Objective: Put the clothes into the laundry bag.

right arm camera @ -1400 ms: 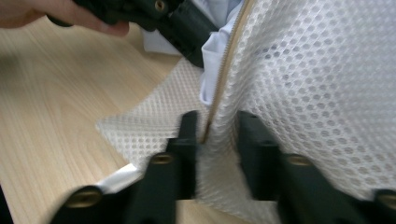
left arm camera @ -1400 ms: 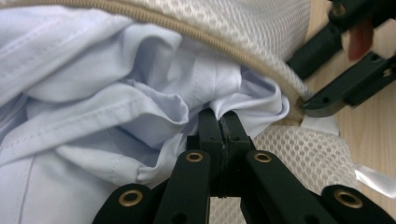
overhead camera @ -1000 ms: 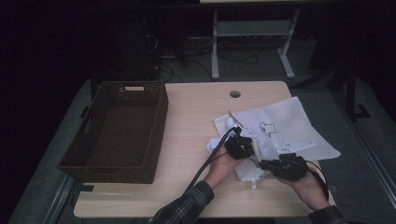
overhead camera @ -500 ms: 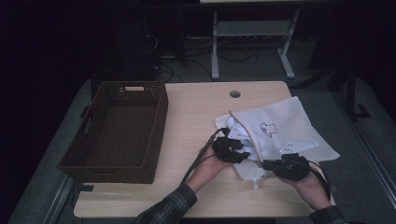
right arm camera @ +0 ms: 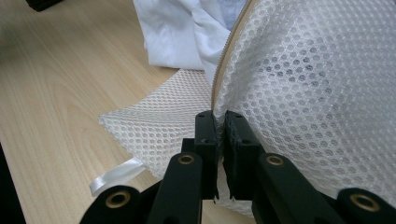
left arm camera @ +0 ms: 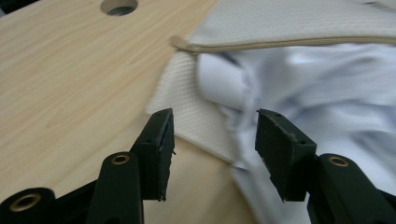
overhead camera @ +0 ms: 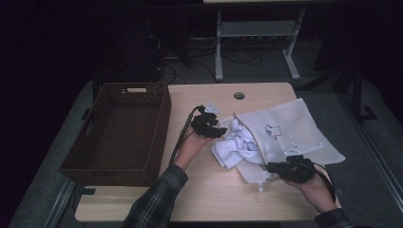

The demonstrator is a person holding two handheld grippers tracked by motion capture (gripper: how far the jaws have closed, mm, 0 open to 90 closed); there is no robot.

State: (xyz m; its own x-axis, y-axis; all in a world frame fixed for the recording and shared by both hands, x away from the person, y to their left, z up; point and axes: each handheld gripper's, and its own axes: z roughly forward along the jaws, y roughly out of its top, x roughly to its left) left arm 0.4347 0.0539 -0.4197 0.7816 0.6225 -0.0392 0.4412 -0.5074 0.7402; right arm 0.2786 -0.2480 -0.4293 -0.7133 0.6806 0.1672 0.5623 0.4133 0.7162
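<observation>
Right claw [right arm camera: 220,126] pinches one mesh bag [right arm camera: 317,84]; one basket [overhead camera: 119,133].

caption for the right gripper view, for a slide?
Right gripper pinches the white mesh bag at its zipper edge; white garment beyond.

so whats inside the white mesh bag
Crumpled white cloth spills from the white mesh zip bag; how far it reaches inside is covered. The right gripper clamps the bag's zip edge.

White honeycomb-mesh bag [right arm camera: 317,93], tan zip edge, pale-blue cloth [overhead camera: 234,142], dark-brown wicker basket [overhead camera: 95,164], light wood table [overhead camera: 204,194].
</observation>
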